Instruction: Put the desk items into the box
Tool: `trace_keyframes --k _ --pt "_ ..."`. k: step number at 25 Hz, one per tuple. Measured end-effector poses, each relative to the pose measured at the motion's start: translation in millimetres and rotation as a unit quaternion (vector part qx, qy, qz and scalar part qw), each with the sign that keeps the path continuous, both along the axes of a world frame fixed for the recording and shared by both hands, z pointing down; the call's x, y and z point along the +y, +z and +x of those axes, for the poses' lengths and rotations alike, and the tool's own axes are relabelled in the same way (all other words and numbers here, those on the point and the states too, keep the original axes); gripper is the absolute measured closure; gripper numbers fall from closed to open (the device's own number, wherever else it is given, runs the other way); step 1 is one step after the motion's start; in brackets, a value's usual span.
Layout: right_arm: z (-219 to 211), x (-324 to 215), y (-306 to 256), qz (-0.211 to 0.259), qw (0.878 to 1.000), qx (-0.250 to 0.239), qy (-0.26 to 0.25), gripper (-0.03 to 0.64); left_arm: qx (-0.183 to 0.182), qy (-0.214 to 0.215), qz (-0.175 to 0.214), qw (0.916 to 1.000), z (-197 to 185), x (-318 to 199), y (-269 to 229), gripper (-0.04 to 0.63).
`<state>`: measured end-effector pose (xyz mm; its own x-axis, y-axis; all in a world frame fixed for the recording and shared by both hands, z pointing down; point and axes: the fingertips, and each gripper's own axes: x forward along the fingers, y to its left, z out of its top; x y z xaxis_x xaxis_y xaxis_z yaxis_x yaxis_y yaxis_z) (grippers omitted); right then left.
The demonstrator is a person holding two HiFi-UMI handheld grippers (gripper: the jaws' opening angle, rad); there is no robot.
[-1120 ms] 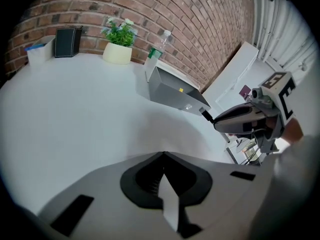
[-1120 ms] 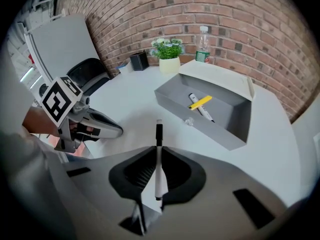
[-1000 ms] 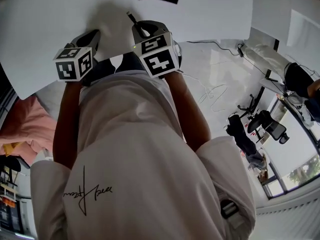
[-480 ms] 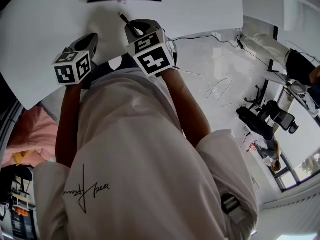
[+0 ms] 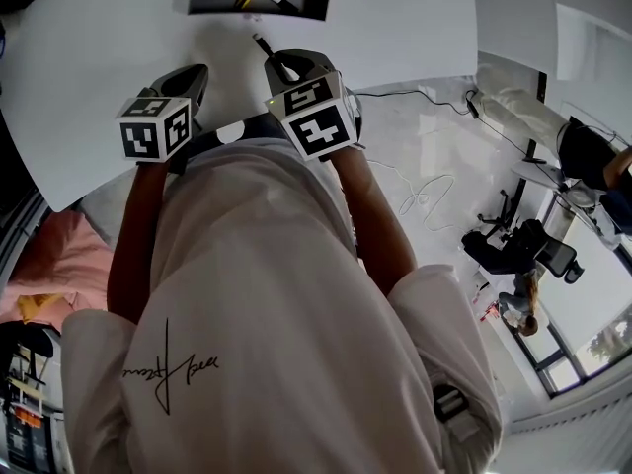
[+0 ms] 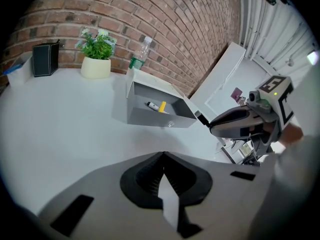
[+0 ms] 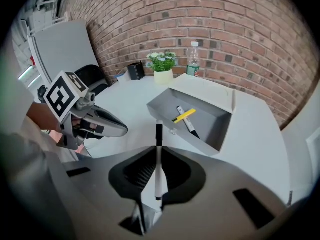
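The grey open box [image 5: 212,1] stands on the white table [image 5: 89,57]; a yellow marker [image 7: 184,115] and a white marker with a black cap [image 7: 188,122] lie inside it. My right gripper [image 7: 157,151] is shut on a white pen with a black cap [image 7: 158,156], which points toward the box [image 7: 202,134] from short of its near wall. In the head view the pen's tip [image 5: 262,42] sticks out ahead of the right gripper [image 5: 288,67]. My left gripper [image 6: 162,156] is shut on nothing, and it hovers to the left [image 5: 186,89] of the right one.
At the table's far side, against the brick wall, stand a potted plant [image 7: 163,67], a water bottle [image 7: 194,53] and a black holder [image 7: 135,70]. The table's near edge is close under both grippers. An office chair [image 5: 518,245] and a cable [image 5: 425,191] are on the floor at the right.
Both grippers have shifted a little to the right in the head view. The pen stays held in the right gripper, and the left stays shut on nothing.
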<state>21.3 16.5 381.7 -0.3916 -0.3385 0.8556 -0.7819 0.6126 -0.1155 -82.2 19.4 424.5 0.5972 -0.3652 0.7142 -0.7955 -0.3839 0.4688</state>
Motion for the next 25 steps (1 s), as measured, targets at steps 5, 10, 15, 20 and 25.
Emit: trace_keyframes --k 5,10,15,20,25 --pt "4 -6 -8 0.011 1.0 0.003 -0.002 0.563 0.003 0.003 0.011 0.9999 5 -6 -8 0.591" --pt "8 -13 -15 0.021 1.0 0.007 -0.007 0.563 0.005 0.004 0.021 0.9998 9 -10 -14 0.591" --pt "15 -24 -22 0.032 0.999 0.009 -0.012 0.563 0.001 0.008 0.032 0.9994 14 -17 -19 0.591" --pt "13 -34 -24 0.039 0.999 0.008 -0.015 0.563 -0.003 0.004 0.034 0.9994 10 -20 -17 0.591" --pt "16 -45 -26 0.044 0.999 0.01 -0.02 0.563 -0.003 -0.002 0.037 0.9993 11 -27 -19 0.591"
